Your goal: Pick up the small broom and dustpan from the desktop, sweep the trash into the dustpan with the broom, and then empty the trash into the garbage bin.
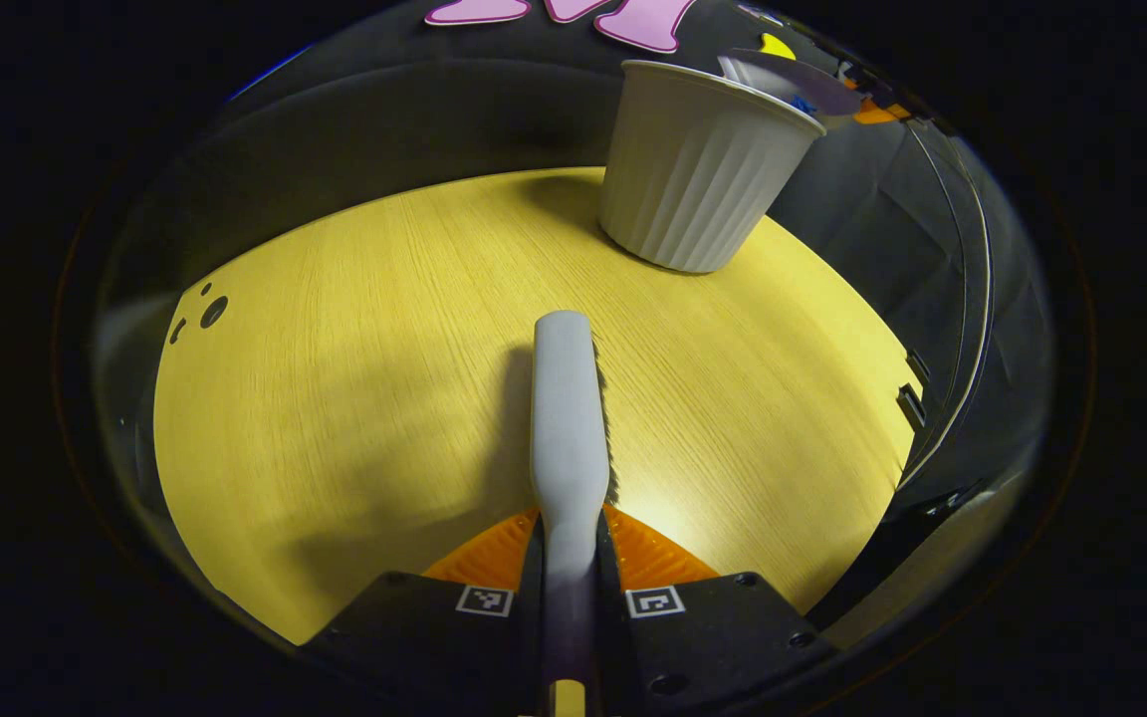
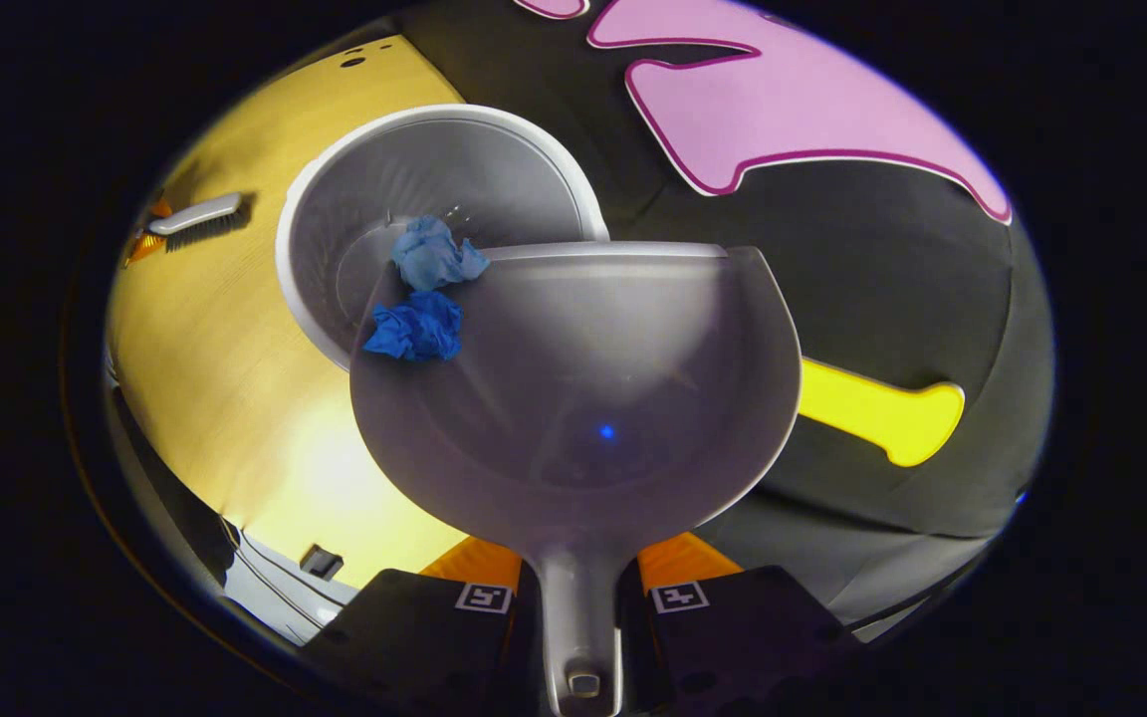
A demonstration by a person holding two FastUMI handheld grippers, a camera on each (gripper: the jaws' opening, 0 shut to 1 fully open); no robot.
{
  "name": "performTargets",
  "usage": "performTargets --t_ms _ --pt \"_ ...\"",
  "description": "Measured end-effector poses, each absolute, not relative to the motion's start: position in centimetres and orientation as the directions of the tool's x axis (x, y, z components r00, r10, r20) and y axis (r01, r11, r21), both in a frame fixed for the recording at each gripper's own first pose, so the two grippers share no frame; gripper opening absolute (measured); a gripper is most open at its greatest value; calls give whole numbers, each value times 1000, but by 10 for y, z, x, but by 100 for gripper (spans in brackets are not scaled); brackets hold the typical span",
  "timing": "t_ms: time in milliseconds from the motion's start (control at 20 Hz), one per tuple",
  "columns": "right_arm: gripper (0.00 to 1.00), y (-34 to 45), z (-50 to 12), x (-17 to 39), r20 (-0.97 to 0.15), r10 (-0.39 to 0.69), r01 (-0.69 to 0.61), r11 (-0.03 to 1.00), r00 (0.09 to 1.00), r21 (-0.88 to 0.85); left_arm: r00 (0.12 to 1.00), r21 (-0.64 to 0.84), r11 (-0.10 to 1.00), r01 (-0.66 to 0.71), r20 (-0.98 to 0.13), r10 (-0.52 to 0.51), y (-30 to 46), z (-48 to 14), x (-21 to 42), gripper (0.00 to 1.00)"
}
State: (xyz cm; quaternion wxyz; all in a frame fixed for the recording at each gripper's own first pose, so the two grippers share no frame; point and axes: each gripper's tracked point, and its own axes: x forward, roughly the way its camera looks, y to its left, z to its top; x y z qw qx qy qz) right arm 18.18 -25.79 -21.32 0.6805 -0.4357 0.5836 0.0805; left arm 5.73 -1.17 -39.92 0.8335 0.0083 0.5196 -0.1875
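Right tongs [image 2: 578, 597] pinch the stiff, light dustpan [image 2: 583, 378] by its handle at frame centre, tipping soft crumpled trash [image 2: 419, 329] binward; left tongs [image 1: 569, 588] clamp the broom [image 1: 567, 418].

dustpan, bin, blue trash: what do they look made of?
Grey round dustpan: probably moulded plastic, smooth satin sheen. White ribbed garbage bin: likely matte plastic, fluted wall. Two crumpled blue wads at the pan's lip: paper or tissue, judging by the creases; can't tell which.

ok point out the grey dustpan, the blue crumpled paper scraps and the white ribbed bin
grey plastic dustpan [image 2: 593, 398]: right gripper view, middle of its scoop.
blue crumpled paper scraps [image 2: 417, 332]: right gripper view, darker wad at the dustpan's front edge.
white ribbed garbage bin [image 1: 693, 179]: left gripper view, its fluted side wall.
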Motion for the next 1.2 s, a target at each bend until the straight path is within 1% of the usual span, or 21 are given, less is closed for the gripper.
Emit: performTargets --t_ms 150,400,500,550,600,700,800,850,900,950,1000,1050,1100,1200 --pt "36 -252 -208 188 -856 -410 -662 552 313 -507 391 -182 931 317 -869 -303 -12 -399 56 27" --pt "36 -251 -204 183 -860 -405 -660 560 309 -501 399 -177 935 307 -868 -295 -10 -397 54 27" --pt "36 -254 -204 183 -857 -403 -644 570 322 -510 402 -172 937 303 -869 -289 -9 -396 53 27" --pt "36 -254 -204 181 -857 -396 -631 583 329 -512 404 -166 938 303 -870 -284 -9 -396 53 23" --pt "36 -255 -205 179 -861 -384 -614 604 335 -508 405 -162 939 302 -870 -280 -7 -395 52 23" --pt "36 -254 -205 172 -879 -341 -570 670 333 -476 406 -161 942 293 -872 -276 -6 -396 50 26" --pt "36 -251 -204 162 -893 -298 -526 727 337 -441 408 -158 946 283 -873 -268 -4 -396 50 26" --pt "36 -251 -202 160 -895 -281 -508 746 346 -431 410 -156 948 279 -873 -264 -3 -395 50 23" --pt "36 -250 -202 158 -897 -267 -488 765 353 -420 412 -152 949 276 -873 -259 -1 -394 50 27" --pt "36 -248 -202 154 -898 -253 -468 784 359 -408 415 -146 951 273 -874 -253 0 -394 50 27" --pt "36 -246 -200 150 -900 -231 -445 806 369 -389 419 -140 953 269 -874 -247 2 -393 50 30" --pt "36 -241 -198 147 -902 -198 -416 835 383 -360 422 -137 954 266 -873 -243 4 -392 50 30" --pt "36 -233 -196 143 -906 -156 -382 869 393 -315 424 -133 956 261 -874 -238 5 -392 49 27" --pt "36 -218 -191 136 -904 -62 -318 924 424 -212 424 -129 959 253 -876 -230 6 -391 47 27"
